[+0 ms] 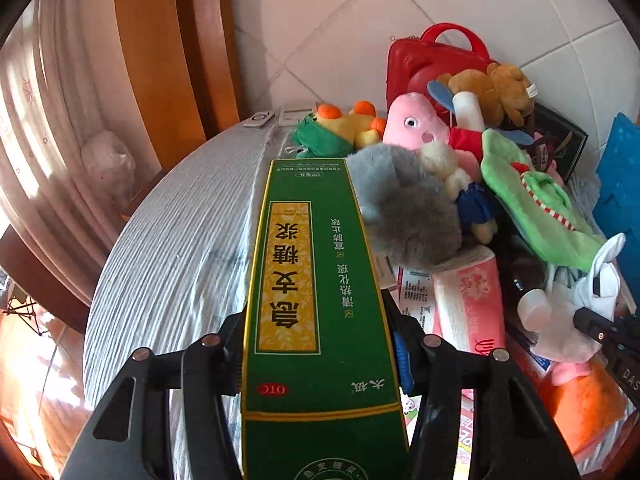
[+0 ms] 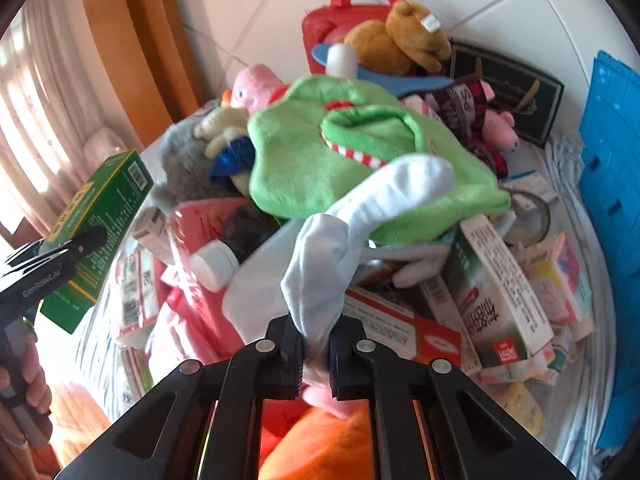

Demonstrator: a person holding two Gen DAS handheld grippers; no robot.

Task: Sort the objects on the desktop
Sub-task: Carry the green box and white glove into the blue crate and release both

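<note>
The left gripper (image 1: 320,360) has its fingers closed on one long green medicine box (image 1: 316,304), lifted clear of the table (image 1: 168,248) with its striped cloth. The right gripper (image 2: 316,356) has its fingers pinched tight on one white plush rabbit (image 2: 340,240) by an ear, at the near edge of the heap. Behind it the pile holds one green cloth toy (image 2: 320,152), one grey furry toy (image 1: 408,216), one pink plush pig (image 1: 416,120), one brown bear (image 2: 400,40) and one yellow duck (image 1: 352,124) (half hidden by a green wrap). One red case (image 1: 420,60) stands against the tiled wall (image 1: 340,12). One white bottle (image 2: 214,264) lies among several small cartons, too jumbled to count.
</note>
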